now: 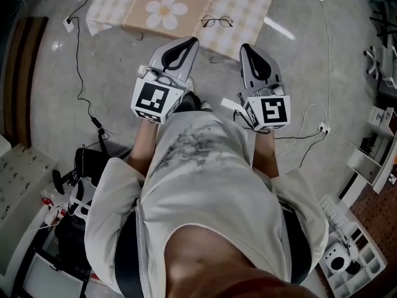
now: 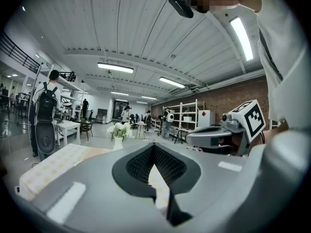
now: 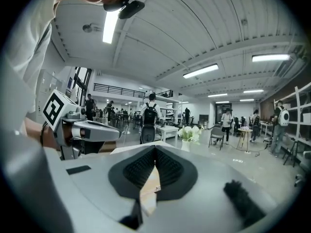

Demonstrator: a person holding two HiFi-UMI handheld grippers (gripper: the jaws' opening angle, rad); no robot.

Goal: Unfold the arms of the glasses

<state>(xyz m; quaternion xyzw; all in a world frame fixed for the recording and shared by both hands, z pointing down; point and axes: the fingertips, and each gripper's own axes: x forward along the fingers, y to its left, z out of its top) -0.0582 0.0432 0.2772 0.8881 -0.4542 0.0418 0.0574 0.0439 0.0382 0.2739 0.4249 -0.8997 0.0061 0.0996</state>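
**Jaws shut and empty, glasses ahead on the counter**

Both pairs of jaws are pressed together with nothing between them. The left gripper (image 1: 185,43) and right gripper (image 1: 249,48) are side by side, short of the counter (image 1: 118,8). The glasses (image 1: 217,22) lie near its front edge, just right of a flower print (image 1: 165,11). They look thin, wire-framed and light, so probably fragile and quick to slide. One jaw pair should steady the frame by the bridge while the other eases each arm out near its hinge.
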